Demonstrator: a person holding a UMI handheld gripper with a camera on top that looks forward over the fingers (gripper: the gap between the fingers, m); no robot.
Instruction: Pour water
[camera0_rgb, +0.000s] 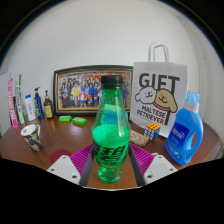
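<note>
A green plastic bottle (111, 125) with a black cap stands upright between my fingers, its dark label facing me. My gripper (111, 150) is shut on it: the magenta pads (84, 154) meet the bottle's sides at label height, left and right. The bottle's base shows below the fingers over the brown wooden table (60, 140); whether it touches the table I cannot tell. A white patterned cup (32, 136) sits on the table to the left of the fingers.
Beyond the bottle stand a white "GIFT" paper bag (160, 92), a framed group photo (78, 90) and a small colour cube (151, 131). A blue detergent bottle (185, 130) stands at the right. Several tubes and small bottles (28, 103) line the far left, with green blocks (72, 120) nearby.
</note>
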